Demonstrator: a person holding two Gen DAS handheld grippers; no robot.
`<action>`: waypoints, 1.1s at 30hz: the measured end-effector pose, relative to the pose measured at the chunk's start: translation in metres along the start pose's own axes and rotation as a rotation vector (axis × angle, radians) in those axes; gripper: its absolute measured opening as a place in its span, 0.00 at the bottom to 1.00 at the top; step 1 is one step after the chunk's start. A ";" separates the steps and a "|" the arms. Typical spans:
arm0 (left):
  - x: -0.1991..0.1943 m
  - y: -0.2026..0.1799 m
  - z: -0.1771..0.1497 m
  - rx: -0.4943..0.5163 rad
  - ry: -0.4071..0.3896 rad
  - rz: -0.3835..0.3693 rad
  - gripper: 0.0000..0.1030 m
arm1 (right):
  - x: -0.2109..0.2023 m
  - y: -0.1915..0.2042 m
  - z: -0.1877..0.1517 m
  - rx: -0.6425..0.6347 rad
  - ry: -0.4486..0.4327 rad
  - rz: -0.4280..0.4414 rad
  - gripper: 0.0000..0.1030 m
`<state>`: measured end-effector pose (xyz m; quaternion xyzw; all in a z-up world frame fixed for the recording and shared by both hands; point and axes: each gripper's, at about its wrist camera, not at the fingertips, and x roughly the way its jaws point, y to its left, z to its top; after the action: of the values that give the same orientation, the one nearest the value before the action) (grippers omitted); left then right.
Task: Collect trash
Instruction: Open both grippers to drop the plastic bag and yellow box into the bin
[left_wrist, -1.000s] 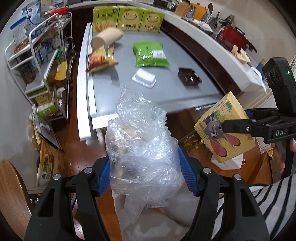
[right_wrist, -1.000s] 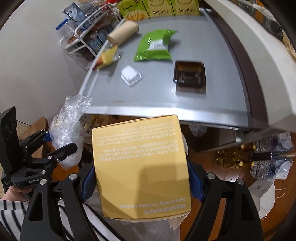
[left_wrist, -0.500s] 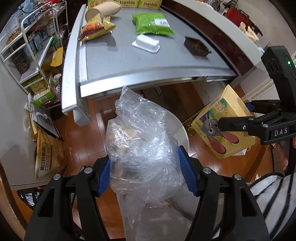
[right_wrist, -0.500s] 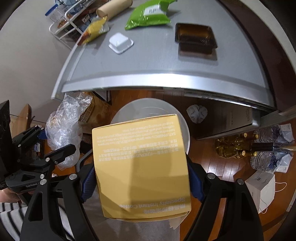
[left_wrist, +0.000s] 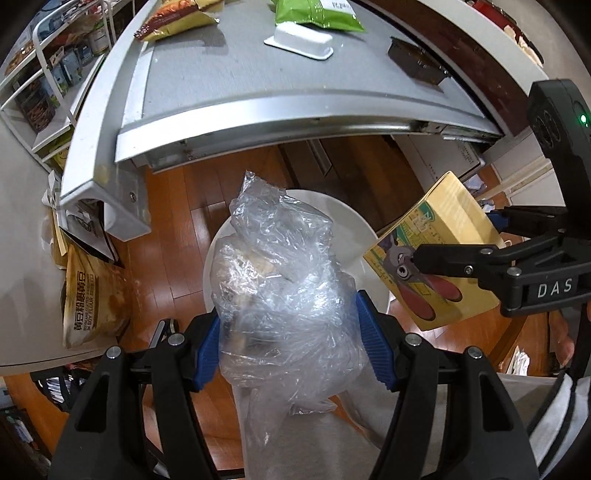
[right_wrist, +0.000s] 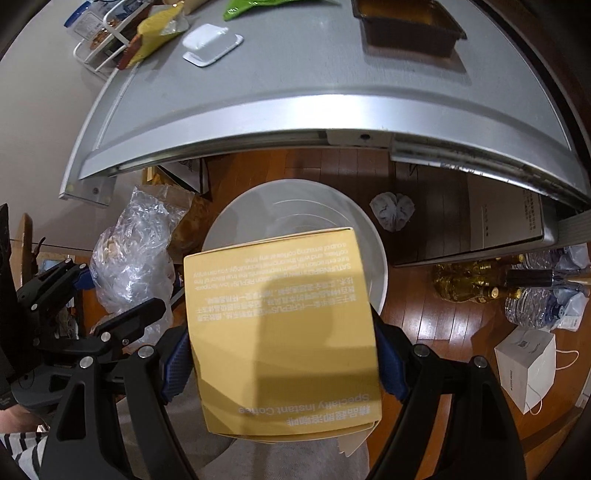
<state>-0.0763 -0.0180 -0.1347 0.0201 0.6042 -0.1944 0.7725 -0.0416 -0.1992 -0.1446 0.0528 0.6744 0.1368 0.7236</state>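
Observation:
My left gripper is shut on a crumpled clear plastic bag and holds it above a round white bin on the wooden floor. The bag also shows in the right wrist view, left of the bin. My right gripper is shut on a yellow instant coffee box, held over the bin's near rim. In the left wrist view the box is at the right, beside the bin. Trash on the grey table: a white tray, a dark tray, a green packet, a yellow snack bag.
The grey table edge overhangs beyond the bin. A flour sack stands at the left on the floor. Bottles, a white paper bag and a crumpled grey wad lie at the right. A wire shelf stands far left.
Both grippers have dropped lower and tilted downward. The white bin has come into view beneath the bag and the box; the table has shifted to the top of both views.

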 end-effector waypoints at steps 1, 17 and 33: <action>0.001 -0.001 0.000 0.002 0.003 0.003 0.64 | 0.001 0.001 0.001 0.001 0.001 -0.002 0.76; 0.019 -0.010 0.004 0.053 0.068 0.016 0.64 | 0.020 0.011 0.016 -0.020 0.008 -0.051 0.76; 0.011 -0.007 0.010 0.054 0.048 0.032 0.86 | 0.014 0.011 0.018 0.001 0.004 -0.068 0.85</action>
<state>-0.0668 -0.0301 -0.1407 0.0553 0.6168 -0.1977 0.7598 -0.0248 -0.1830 -0.1539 0.0301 0.6774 0.1120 0.7265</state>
